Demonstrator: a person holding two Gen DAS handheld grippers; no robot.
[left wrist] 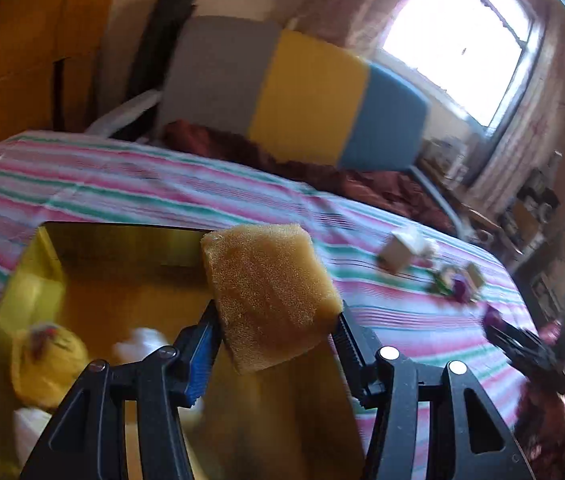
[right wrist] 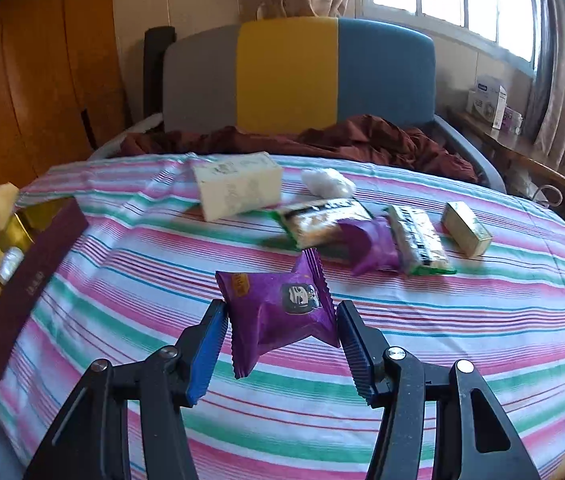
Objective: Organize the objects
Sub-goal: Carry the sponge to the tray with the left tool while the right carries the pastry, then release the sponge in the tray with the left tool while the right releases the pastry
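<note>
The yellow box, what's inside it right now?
In the box: a yellow pouch and something white, blurred. The left gripper and its sponge hide the rest.

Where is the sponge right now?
In the left wrist view, the sponge is clamped in the left tool, above the gold box.

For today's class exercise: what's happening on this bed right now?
A person is sorting items from a striped bed into a yellow box. The left gripper holds a sponge over the box. The right gripper has its jaws closed on a purple packet; more packets wait behind.
</note>
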